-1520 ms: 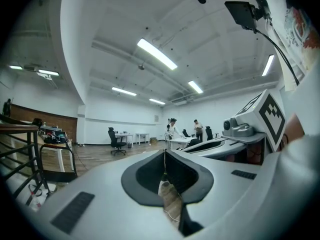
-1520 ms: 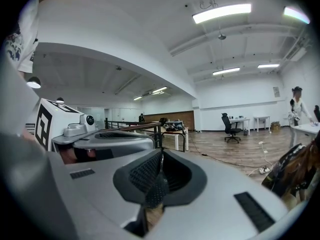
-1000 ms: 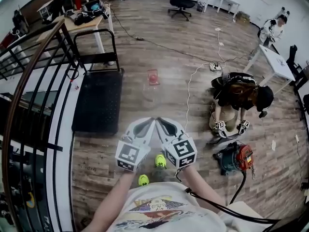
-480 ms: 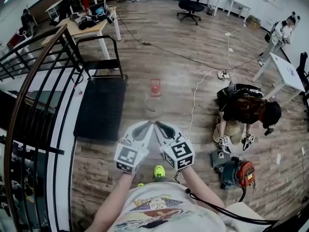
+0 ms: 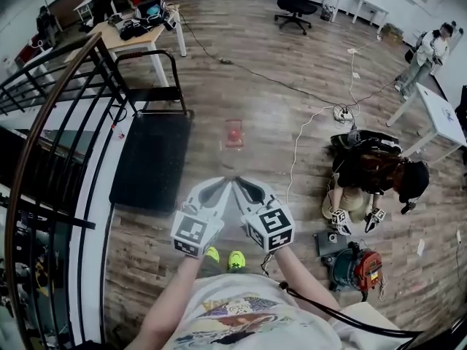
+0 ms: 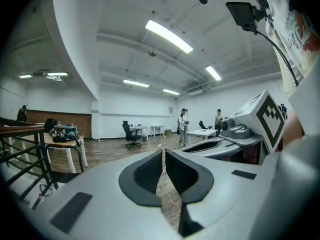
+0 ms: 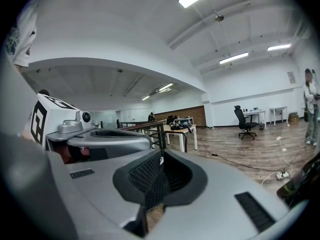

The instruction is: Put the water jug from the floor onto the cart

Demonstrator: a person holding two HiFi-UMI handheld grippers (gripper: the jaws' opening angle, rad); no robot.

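Observation:
The water jug [image 5: 233,133], clear with a red cap, stands on the wooden floor ahead of me in the head view. Left of it lies the cart [image 5: 149,159], a black flat platform with a black handle bar at its far end. My left gripper [image 5: 223,185] and right gripper [image 5: 241,184] are held side by side in front of my chest, tips almost touching, short of the jug. Both are shut with nothing in them. In the left gripper view the left gripper's [image 6: 163,156] jaws meet. In the right gripper view the right gripper's [image 7: 159,164] jaws also meet. Neither gripper view shows the jug.
A black stair railing [image 5: 58,122] runs along the left of the cart. A person [image 5: 372,170] kneels on the floor at right beside a red machine [image 5: 361,262]. A white cable [image 5: 295,148] trails across the floor. Desks [image 5: 139,28] and an office chair [image 5: 295,2] stand farther back.
I have walked forward: the jug and cart sit nearer to both grippers than a second ago. The grippers stay together and shut.

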